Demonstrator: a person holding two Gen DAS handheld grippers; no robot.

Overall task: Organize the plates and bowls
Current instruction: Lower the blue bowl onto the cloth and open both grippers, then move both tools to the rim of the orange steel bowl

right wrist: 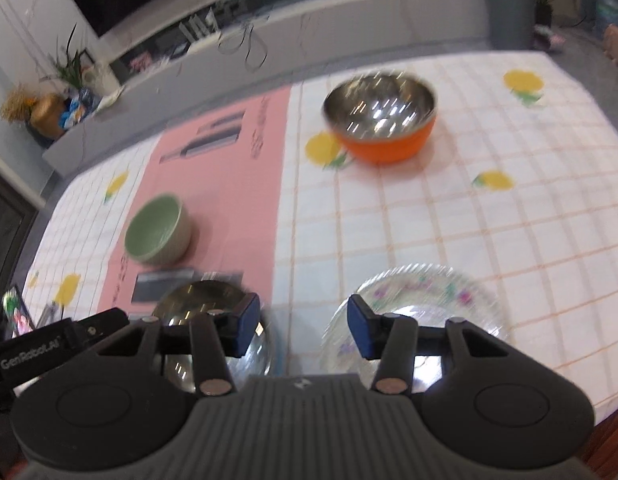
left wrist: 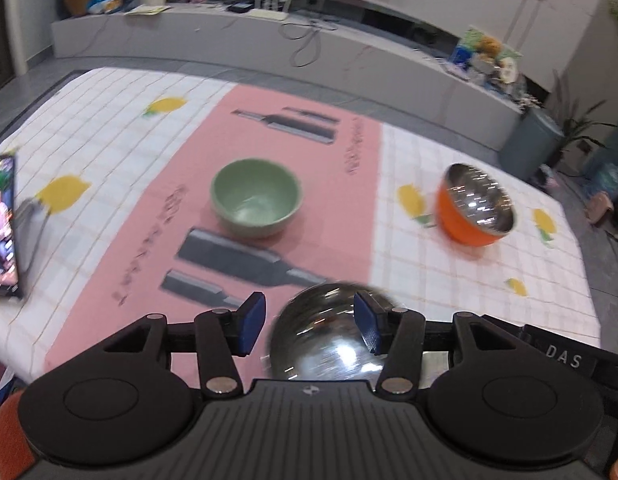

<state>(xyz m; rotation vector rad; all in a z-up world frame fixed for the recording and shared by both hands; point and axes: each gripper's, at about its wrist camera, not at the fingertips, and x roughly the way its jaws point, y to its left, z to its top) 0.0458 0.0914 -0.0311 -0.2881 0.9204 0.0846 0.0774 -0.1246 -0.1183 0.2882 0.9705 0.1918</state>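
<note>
The left gripper point(left wrist: 309, 326) has its fingers spread wide above a steel bowl point(left wrist: 329, 344), gripping nothing. The right gripper point(right wrist: 303, 330) is equally wide and empty, beside a glass plate point(right wrist: 429, 300). Farther on the table point(right wrist: 509, 220) sit a green bowl point(left wrist: 256, 198) and an orange bowl point(left wrist: 475, 210).

Both wrist views high, angled down across table; shared: green bowl point(left wrist: 256, 204), orange bowl point(right wrist: 383, 118)
</note>
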